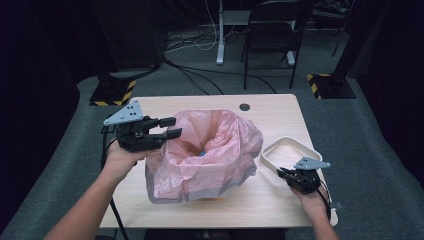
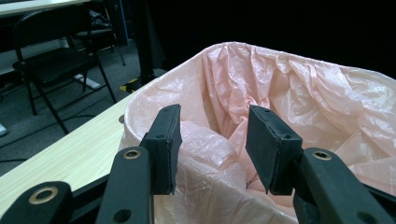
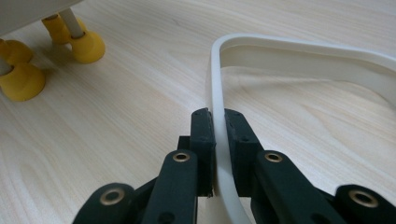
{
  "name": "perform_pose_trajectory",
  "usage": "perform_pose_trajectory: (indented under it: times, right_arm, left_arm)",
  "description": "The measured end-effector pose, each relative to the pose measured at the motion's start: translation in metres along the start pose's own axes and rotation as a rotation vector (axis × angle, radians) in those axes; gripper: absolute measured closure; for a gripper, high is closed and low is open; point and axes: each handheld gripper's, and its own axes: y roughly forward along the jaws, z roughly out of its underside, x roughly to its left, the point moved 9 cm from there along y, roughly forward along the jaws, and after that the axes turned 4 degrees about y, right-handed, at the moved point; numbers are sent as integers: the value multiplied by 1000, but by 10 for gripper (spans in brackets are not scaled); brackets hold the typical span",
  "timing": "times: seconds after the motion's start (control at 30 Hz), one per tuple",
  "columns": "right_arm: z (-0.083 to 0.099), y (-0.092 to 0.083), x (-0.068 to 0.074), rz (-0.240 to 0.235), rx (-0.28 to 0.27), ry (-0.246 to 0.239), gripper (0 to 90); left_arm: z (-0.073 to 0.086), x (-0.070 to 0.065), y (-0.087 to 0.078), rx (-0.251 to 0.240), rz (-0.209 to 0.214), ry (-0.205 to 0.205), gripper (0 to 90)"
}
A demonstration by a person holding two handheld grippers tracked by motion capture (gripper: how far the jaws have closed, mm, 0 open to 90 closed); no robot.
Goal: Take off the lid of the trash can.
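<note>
Our right hand-held gripper (image 3: 219, 140) pinches the rim of the white ring (image 1: 290, 147) lying on the worktop (image 1: 270, 107); a thin grip could slip. Our left hand-held gripper (image 2: 212, 140) hangs half open, empty, over the bin's pink bag (image 1: 210, 150), with something blue inside.

A folding chair (image 1: 272, 35) stands on the floor at twelve o'clock beyond the worktop (image 1: 270, 107). Cables (image 1: 195, 75) trail beside it, yellow-black bases (image 1: 114, 92) at ten and two.
</note>
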Motion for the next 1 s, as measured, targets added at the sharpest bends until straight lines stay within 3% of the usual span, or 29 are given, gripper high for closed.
perform_pose_trajectory:
  times: [0.47,0.7,1.0]
  right_arm:
    - [11,6,-4,-14,68,19,835]
    - [12,7,-5,-5,74,33,830]
    - [13,9,-5,11,77,37,734]
  left_arm:
    - [0,0,1,-1,1,-4,548]
    - [0,0,3,0,2,-5,547]
    - [-1,1,3,2,-5,-8,521]
